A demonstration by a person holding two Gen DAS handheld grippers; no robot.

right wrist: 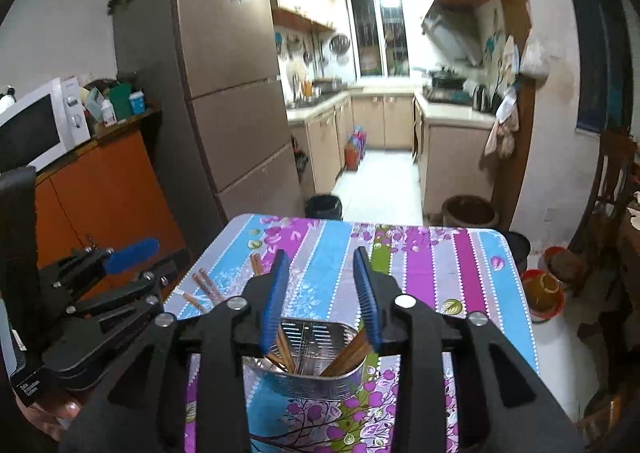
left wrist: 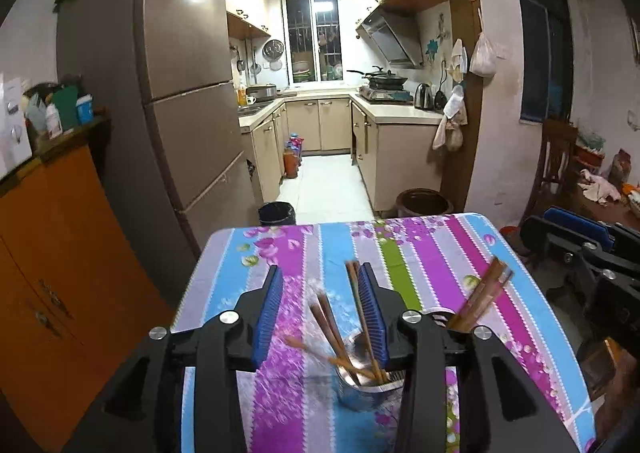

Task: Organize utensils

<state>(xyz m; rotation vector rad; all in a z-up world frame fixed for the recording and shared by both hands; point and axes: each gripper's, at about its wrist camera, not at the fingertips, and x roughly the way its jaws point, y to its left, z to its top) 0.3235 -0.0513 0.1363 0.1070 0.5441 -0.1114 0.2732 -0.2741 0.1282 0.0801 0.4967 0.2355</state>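
A shiny metal utensil holder [left wrist: 360, 389] [right wrist: 312, 369] stands on the striped flowered tablecloth [left wrist: 424, 253] [right wrist: 440, 261]. Brown wooden chopsticks [left wrist: 332, 329] lean out of it, and another bunch [left wrist: 480, 297] sticks up to the right. In the right wrist view chopsticks [right wrist: 286, 353] stand in the holder and several loose ones [right wrist: 208, 287] lie near the table's left edge. My left gripper [left wrist: 320, 277] is open above the holder, holding nothing. My right gripper [right wrist: 322, 261] is open above the holder, holding nothing.
The other gripper shows at the right edge of the left wrist view [left wrist: 592, 265] and at the left of the right wrist view [right wrist: 100, 285]. A tall fridge [left wrist: 180, 93], an orange cabinet [left wrist: 60, 253], a black bin [left wrist: 277, 213] and a brown pot [left wrist: 424, 203] stand beyond the table.
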